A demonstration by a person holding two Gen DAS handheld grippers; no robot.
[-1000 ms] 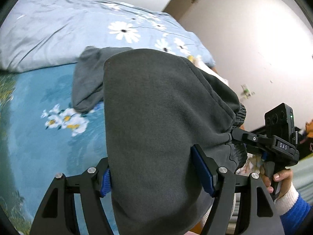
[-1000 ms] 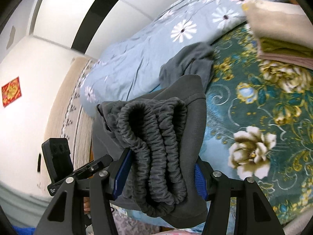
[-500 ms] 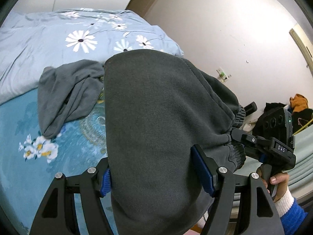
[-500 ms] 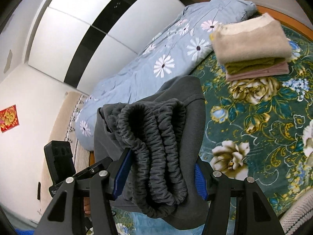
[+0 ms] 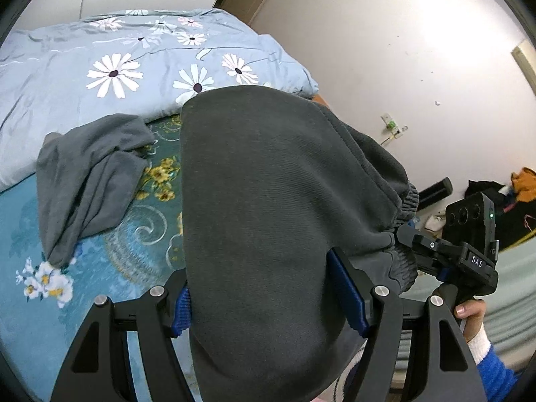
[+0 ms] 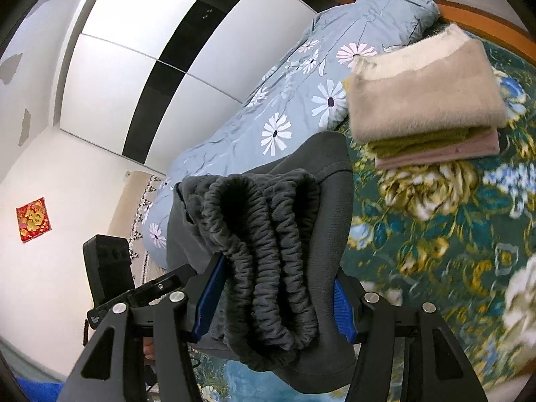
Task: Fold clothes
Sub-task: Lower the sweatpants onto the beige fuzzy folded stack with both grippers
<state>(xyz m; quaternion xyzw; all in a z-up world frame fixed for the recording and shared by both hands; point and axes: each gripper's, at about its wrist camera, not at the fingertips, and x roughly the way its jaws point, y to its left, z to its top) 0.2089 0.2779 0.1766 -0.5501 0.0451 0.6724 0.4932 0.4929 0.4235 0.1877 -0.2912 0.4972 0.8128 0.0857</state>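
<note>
The folded grey trousers [image 5: 268, 217] are held clear above the bed [image 5: 140, 234], clamped in the jaws of both the left gripper [image 5: 268, 305] and right gripper [image 6: 271, 294], presumably for carrying toward the folded stack [image 6: 425, 107].

Both grippers travel sideways across the bed, carrying the folded dark grey trousers [image 5: 268, 221] with them. In the left wrist view, the loose grey garment [image 5: 90, 181] lying on the bedspread [image 5: 100, 301] slides from just behind the trousers out to the left, well clear of them, and more of the white wall and the clutter on the floor comes into sight on the right. In the right wrist view, the stack of folded clothes [image 6: 425, 100] moves from the upper right corner toward the middle and now sits just beyond the trousers' far edge. The loose grey garment has dropped out of that view.
</note>
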